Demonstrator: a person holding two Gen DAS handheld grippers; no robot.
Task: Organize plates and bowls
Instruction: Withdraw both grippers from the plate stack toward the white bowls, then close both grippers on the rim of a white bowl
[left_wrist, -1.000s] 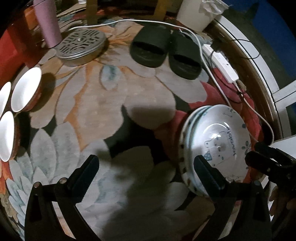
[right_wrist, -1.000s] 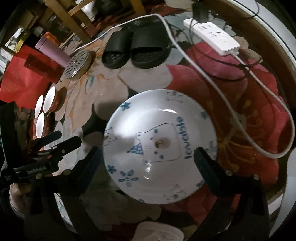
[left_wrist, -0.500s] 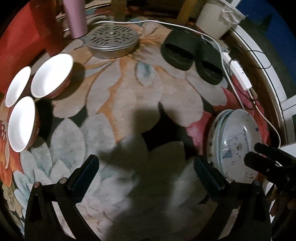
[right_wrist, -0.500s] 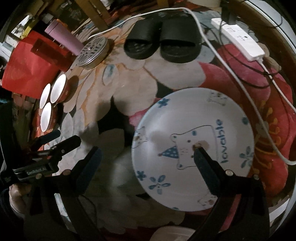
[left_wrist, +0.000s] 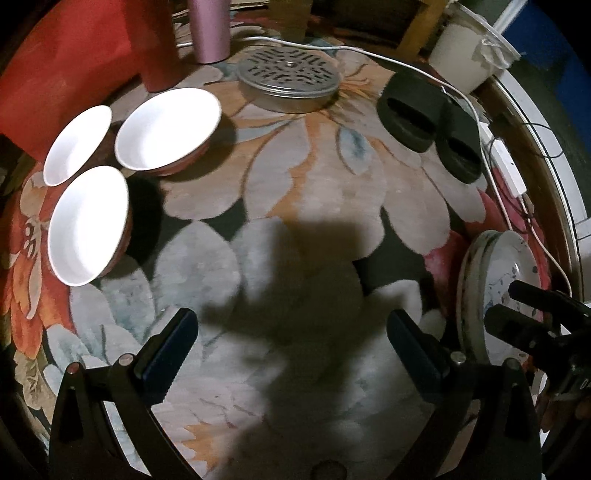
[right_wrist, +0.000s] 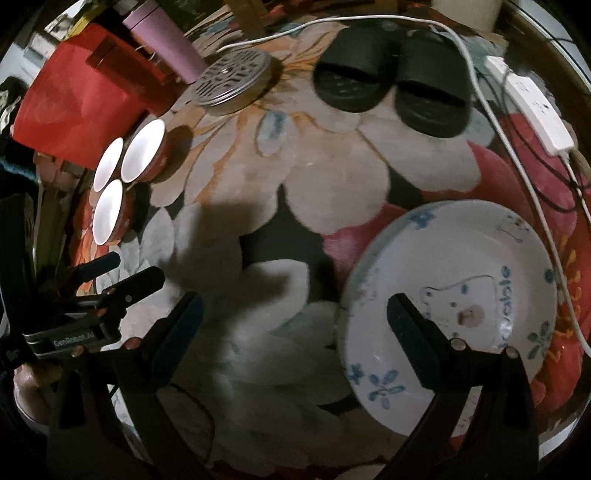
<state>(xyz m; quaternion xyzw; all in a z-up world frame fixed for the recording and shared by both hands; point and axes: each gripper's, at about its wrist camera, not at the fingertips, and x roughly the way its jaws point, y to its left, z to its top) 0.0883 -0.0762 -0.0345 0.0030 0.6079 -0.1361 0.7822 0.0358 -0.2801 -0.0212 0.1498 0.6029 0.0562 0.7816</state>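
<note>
Grippers, left (left_wrist: 291, 347) and right (right_wrist: 295, 325), both released, had swung from stacked white bear-print plates (right_wrist: 480, 280) toward red-sided white bowls (left_wrist: 88, 225) upper left; bowl stacking likely follows.

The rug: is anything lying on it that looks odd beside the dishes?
Yes. A pair of black slippers and a white power strip lie on the rug, sharing it with the bowls and plates.

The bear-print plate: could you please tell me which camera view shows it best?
The right wrist view: the bear-print plate faces the camera nearly whole, with its bear drawing and blue lettering readable, and only one finger of the right claw overlaps it. The left wrist view shows it edge-on at the far right, seemingly stacked on others.
</note>
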